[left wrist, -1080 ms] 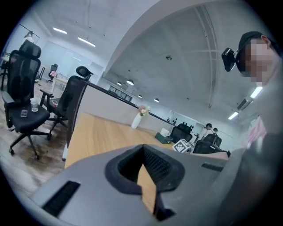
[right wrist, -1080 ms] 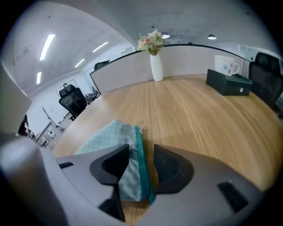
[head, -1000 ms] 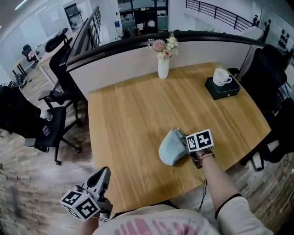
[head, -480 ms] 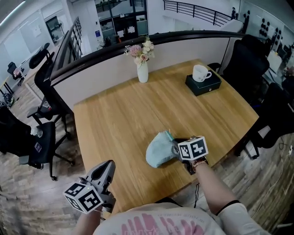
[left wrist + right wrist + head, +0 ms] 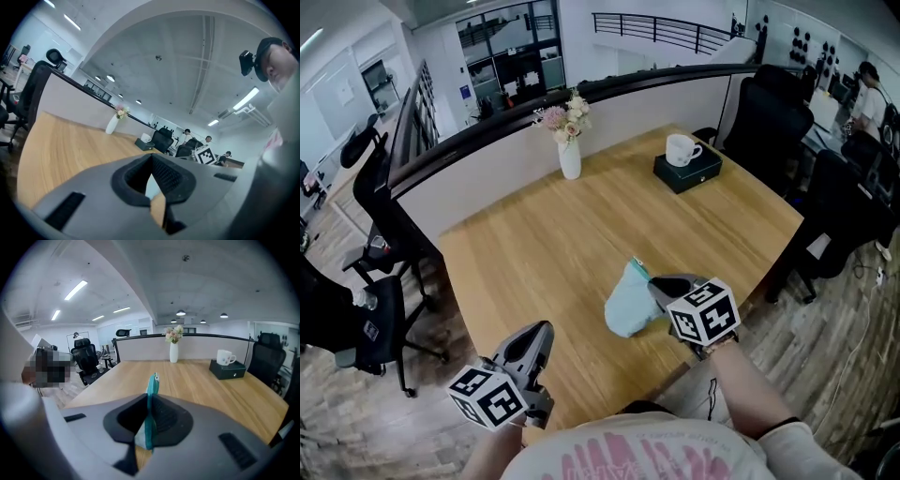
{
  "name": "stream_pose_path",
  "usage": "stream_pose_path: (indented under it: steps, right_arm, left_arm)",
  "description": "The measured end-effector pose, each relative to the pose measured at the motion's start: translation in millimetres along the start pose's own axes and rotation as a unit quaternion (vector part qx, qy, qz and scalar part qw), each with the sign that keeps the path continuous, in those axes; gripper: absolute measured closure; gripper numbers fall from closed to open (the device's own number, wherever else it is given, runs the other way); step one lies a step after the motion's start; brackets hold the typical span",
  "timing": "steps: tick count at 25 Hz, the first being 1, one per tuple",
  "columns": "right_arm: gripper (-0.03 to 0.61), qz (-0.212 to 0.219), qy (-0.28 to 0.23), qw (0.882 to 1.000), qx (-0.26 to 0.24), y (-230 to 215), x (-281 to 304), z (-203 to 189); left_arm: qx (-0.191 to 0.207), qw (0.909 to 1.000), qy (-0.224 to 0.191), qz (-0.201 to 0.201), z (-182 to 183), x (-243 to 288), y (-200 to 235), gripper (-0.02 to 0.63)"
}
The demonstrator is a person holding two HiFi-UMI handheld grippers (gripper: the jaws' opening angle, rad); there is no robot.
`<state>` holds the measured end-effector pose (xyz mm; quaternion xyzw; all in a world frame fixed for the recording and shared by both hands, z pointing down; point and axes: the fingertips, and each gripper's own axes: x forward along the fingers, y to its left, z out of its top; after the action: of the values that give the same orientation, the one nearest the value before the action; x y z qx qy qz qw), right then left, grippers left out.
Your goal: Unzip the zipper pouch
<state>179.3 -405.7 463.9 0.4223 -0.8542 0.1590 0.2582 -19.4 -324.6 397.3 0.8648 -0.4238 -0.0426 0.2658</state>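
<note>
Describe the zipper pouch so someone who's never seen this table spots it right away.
Start at the wooden table. Near its edge closest to the person, the right gripper, whose jaws have just been closing, pinches the zipper pouch by one edge. It is the only soft, pale teal thing, unlike the hard white vase and mug at the far side.

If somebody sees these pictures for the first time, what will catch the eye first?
A pale blue pouch near the front edge of the table, pinched by the right gripper, whose jaws have just been closing on it. The left gripper, shut and empty, hovers at the near left edge. At the far side stand a vase of flowers and a mug on a dark box.
</note>
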Motion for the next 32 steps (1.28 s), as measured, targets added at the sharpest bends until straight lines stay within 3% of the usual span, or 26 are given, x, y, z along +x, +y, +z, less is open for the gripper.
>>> stream_pose_path:
  steps: [8,13,18,20,22,26,28,32]
  right_arm:
    - [0.555,-0.018,-0.022,0.999,-0.028,50.5,-38.5,16.3]
    - [0.557,0.023,-0.042,0.999,-0.024,101.2,-56.4,24.4]
    - [0.557,0.084,-0.077,0.993,-0.037,160.1,-77.1,38.1]
    - [0.557,0.115,-0.094,0.988,-0.049,188.8,-86.8,45.4]
    - [0.557,0.147,-0.111,0.980,-0.072,217.1,-95.9,53.6]
    - [0.557,0.192,-0.135,0.965,-0.119,259.8,-109.6,67.3]
    - [0.557,0.208,-0.139,0.959,-0.133,275.2,-113.0,70.5]
    - [0.557,0.228,-0.140,0.952,-0.148,292.2,-115.2,72.6]
  left_arm:
    - [0.006,0.9997,-0.002,-0.023,2.9,-35.5,1.7,0.611]
    - [0.050,0.9976,0.003,-0.048,2.3,-57.4,-4.9,0.611]
    - [0.062,0.9900,0.032,-0.122,0.5,-68.6,-20.4,0.600]
    - [0.066,0.9855,0.039,-0.152,5.4,-75.5,-26.2,0.536]
    - [0.069,0.9802,0.042,-0.181,13.6,-83.1,-30.7,0.381]
    - [0.087,0.9604,0.070,-0.255,13.2,-95.5,-50.6,0.327]
    - [0.103,0.9518,0.080,-0.277,8.8,-100.9,-59.9,0.338]
    - [0.099,0.9519,0.037,-0.287,17.2,-112.5,-68.2,0.510]
